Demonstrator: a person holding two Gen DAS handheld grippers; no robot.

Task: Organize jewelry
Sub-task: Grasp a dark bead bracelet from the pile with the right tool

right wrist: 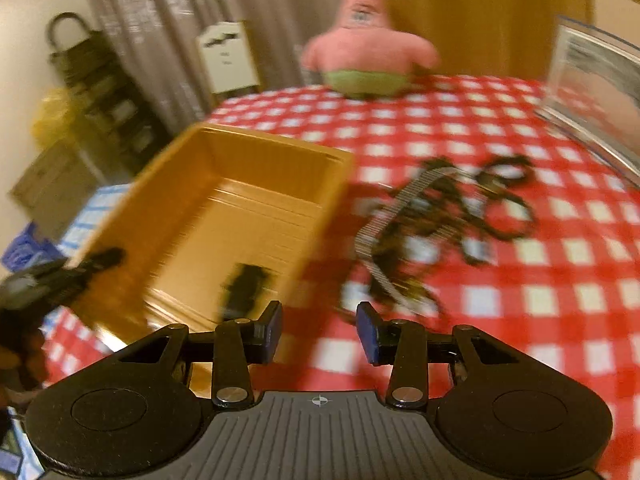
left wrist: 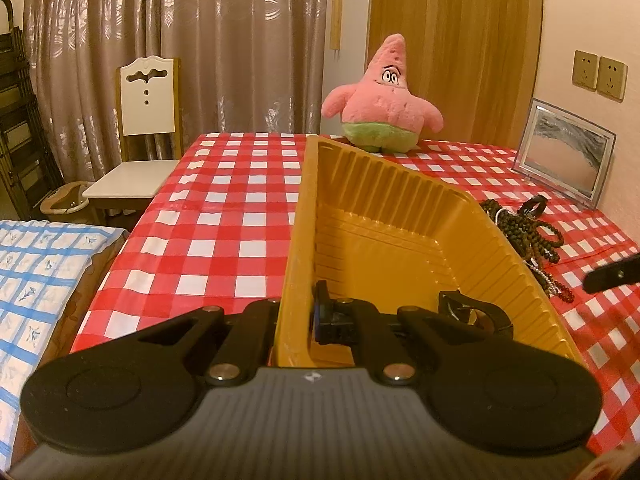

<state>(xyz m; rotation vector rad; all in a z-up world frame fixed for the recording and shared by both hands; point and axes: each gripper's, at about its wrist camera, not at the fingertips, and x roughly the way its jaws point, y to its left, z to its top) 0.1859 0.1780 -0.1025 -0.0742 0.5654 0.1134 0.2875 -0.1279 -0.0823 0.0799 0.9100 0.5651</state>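
Jewelry pile (right wrist: 448, 220), a tangle of dark bead strands with a silver mesh band (right wrist: 400, 200) running through it, lies on the red-and-white checked tablecloth (left wrist: 224, 216) just to the right of the yellow plastic tray (left wrist: 400, 232); in the left wrist view the same beads (left wrist: 532, 232) sit against the tray's right outer wall. Left gripper (left wrist: 296, 316) is clamped on the tray's near-left wall, 1 finger inside and 1 outside, with a blue pad (left wrist: 318, 316) showing on the inner finger. Tray has ribbed sides. A dark clasp-like piece (left wrist: 472, 312) rests on the tray floor at the near right; the right wrist view shows a dark blurred item (right wrist: 244, 292) in the tray as well, too smeared to identify. Right gripper (right wrist: 319, 332) hovers above the cloth between tray and jewelry pile, jaws apart, nothing between the blue pads (right wrist: 370, 334). Right wrist view is heavily motion-blurred. Pink star plush (left wrist: 384, 96) stands at the far table edge, beyond the tray. Framed picture (left wrist: 568, 152) leans by the wall at far right. White chair (left wrist: 140, 140) stands left of the table, in front of the curtain (left wrist: 180, 40).
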